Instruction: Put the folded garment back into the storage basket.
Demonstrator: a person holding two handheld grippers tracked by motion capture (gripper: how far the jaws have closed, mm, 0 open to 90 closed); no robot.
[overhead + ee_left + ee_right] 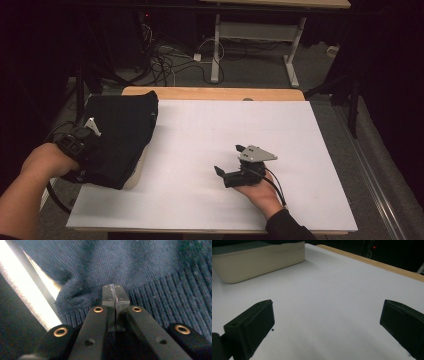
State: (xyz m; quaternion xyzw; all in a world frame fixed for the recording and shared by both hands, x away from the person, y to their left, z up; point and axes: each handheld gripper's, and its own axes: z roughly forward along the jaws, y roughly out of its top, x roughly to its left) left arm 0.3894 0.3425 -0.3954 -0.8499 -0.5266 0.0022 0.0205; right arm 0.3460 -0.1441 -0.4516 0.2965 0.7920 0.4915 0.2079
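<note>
Draping over the cream bin (259,262) at the table's (210,150) left edge, the dark sweater (120,135) seems mid-placement, the left gripper (115,293) pinching its ribbed hem; next comes releasing, while the right gripper (231,161) rests spread.

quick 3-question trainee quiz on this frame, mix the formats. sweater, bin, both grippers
1. True or false: the left gripper has its fingers pressed together against the dark knit sweater.
2. Where does the right gripper sit? A) inside the bin B) on the white table top, fingers spread apart, holding nothing C) on the sweater
3. Fill in: the sweater lies draped over a cream ____ at the left end of the table.

Key: 1 true; whether knit is caught between the fingers cannot be told. 2 B. 3 bin.
</note>
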